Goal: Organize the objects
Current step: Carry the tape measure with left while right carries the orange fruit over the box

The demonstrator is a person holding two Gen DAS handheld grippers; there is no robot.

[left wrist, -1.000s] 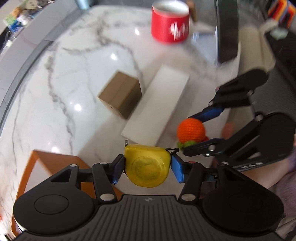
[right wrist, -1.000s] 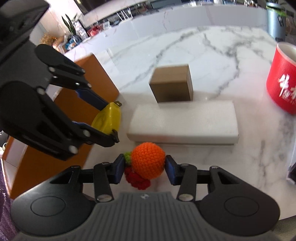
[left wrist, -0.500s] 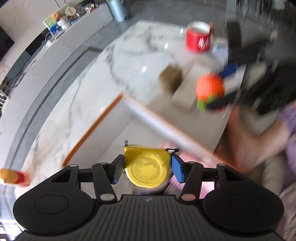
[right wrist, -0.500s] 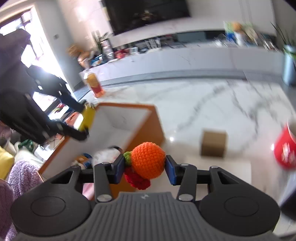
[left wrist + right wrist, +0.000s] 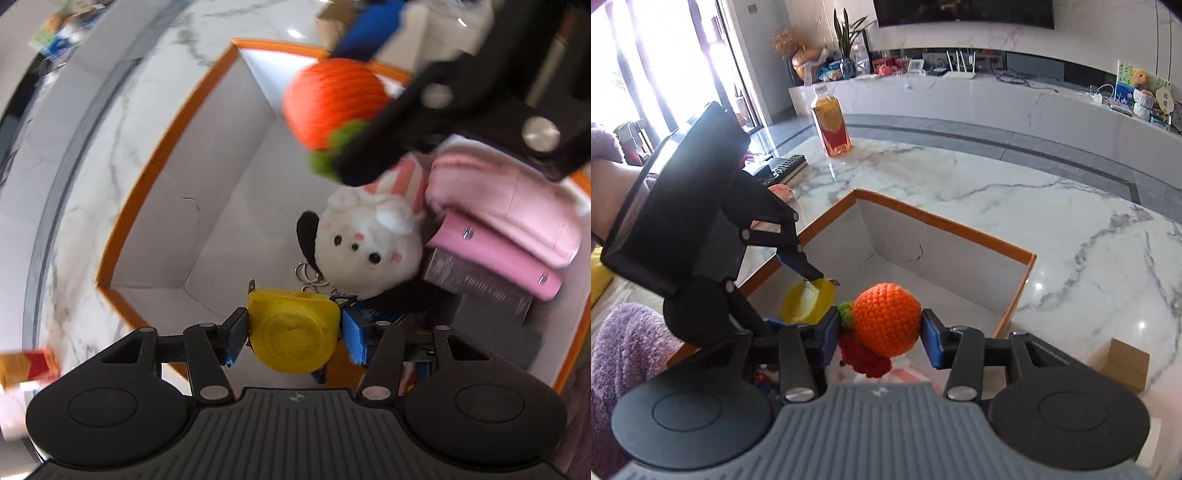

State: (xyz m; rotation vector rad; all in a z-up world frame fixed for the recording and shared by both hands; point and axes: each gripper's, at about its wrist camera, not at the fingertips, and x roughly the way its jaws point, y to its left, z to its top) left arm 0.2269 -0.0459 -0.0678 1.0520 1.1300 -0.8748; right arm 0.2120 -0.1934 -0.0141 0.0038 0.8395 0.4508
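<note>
My left gripper (image 5: 293, 330) is shut on a yellow tape measure (image 5: 293, 328) and holds it over the near end of an open orange-rimmed box (image 5: 166, 147). My right gripper (image 5: 879, 334) is shut on an orange crocheted ball (image 5: 886, 323) with green and red knit bits, above the same box (image 5: 945, 221). In the left wrist view the ball (image 5: 332, 103) hangs above the box's far part. In the right wrist view the tape measure (image 5: 807, 301) shows in the left gripper over the box.
Inside the box lie a white plush rabbit (image 5: 369, 243), pink items (image 5: 506, 225) and a dark box (image 5: 480, 288). On the marble table stand a bottle of amber drink (image 5: 831, 125), a keyboard (image 5: 783, 168) and a small cardboard box (image 5: 1126, 362).
Both grippers have lifted their objects off the table and carried them over the open orange box. The view has swung from the foam block and red cup to the box's inside.
</note>
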